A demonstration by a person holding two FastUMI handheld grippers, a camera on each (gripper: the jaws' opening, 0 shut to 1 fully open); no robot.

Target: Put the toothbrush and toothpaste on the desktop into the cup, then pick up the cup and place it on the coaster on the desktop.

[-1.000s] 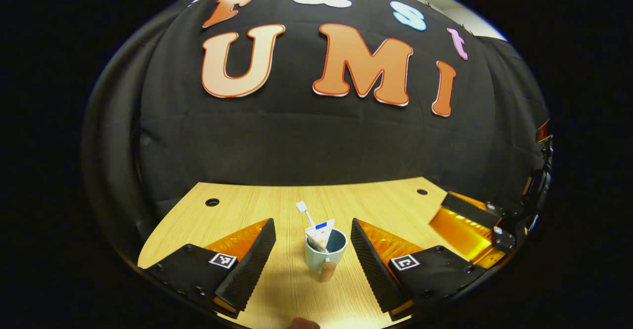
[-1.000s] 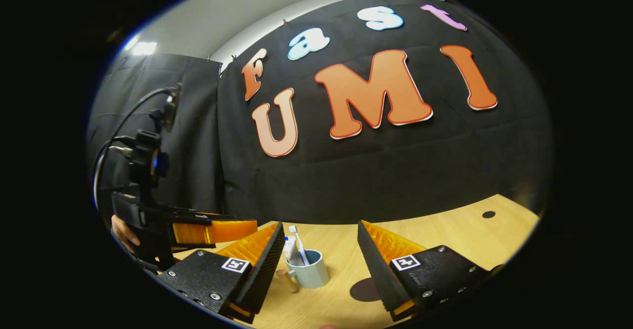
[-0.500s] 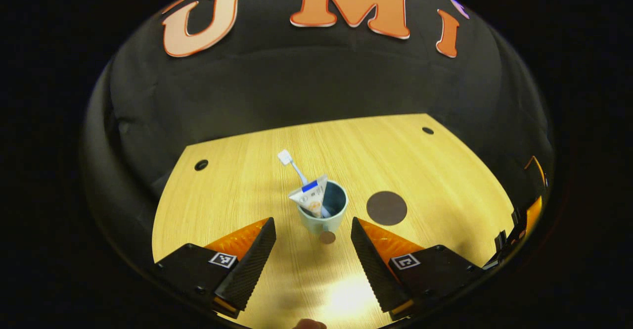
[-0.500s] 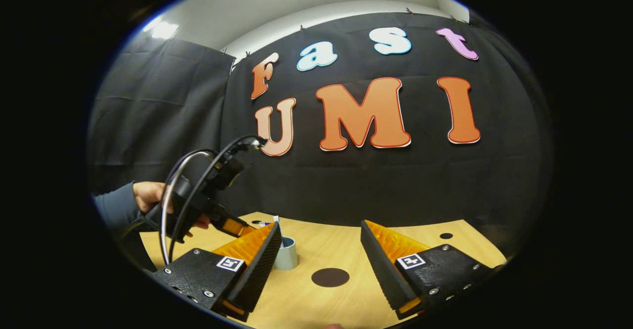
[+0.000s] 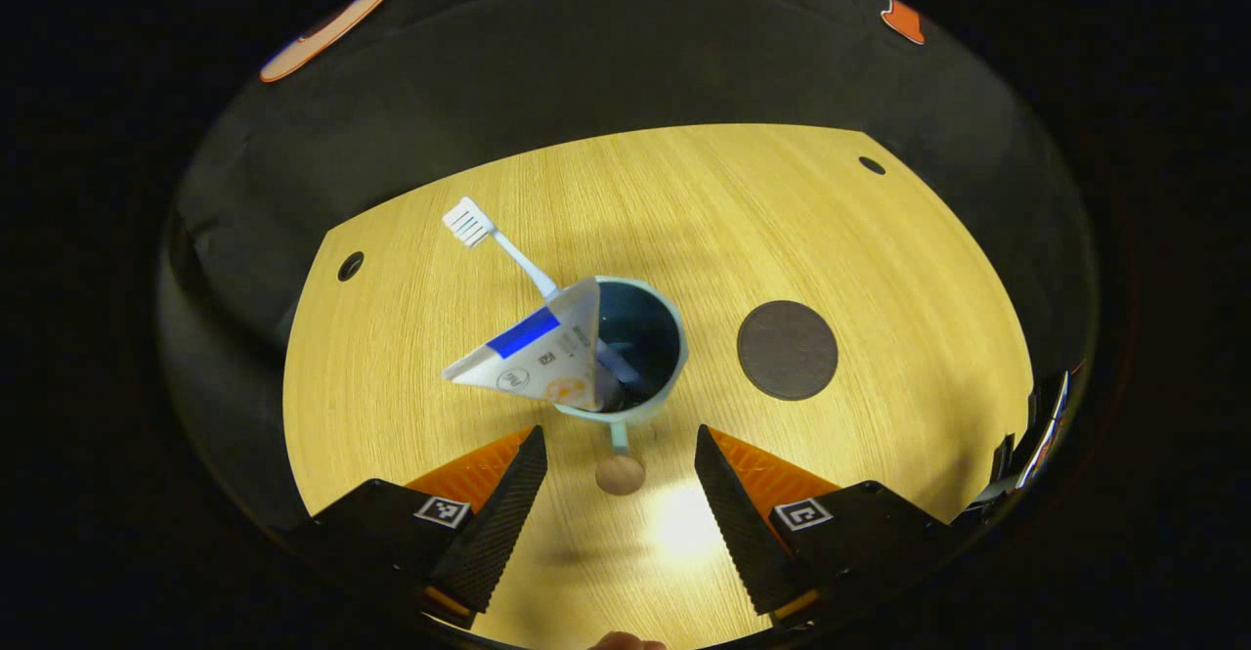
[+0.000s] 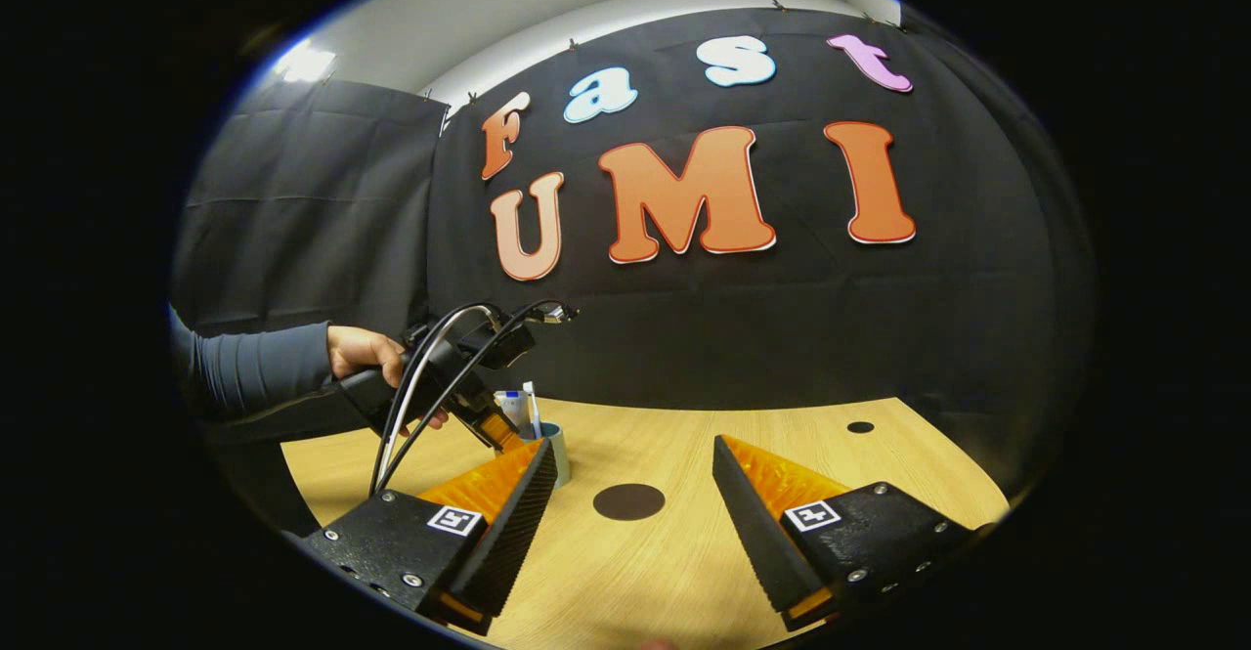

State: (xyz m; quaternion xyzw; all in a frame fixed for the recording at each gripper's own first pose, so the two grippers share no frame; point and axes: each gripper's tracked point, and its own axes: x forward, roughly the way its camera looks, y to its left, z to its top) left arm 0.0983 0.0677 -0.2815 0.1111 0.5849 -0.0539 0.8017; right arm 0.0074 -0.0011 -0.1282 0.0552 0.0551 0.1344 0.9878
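Cup (image 5: pixel 635 357) stands ahead of open left tool (image 5: pixel 618 494).

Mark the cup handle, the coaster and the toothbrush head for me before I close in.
cup handle (image 5: pixel 620 474), left gripper view, on its rounded wooden end.
coaster (image 5: pixel 787 350), left gripper view, on the middle of the dark disc.
toothbrush head (image 5: pixel 466 222), left gripper view, on the white bristles.

We see a light wooden desktop (image 5: pixel 880 269) with small round holes near its far corners, one at the far left (image 5: pixel 350 266) and one at the far right (image 5: pixel 872 165). On it stands a pale cup (image 5: pixel 640 342), handle toward the near edge. Just right of the cup, apart from it, a dark round coaster (image 5: pixel 787 350) lies flat.
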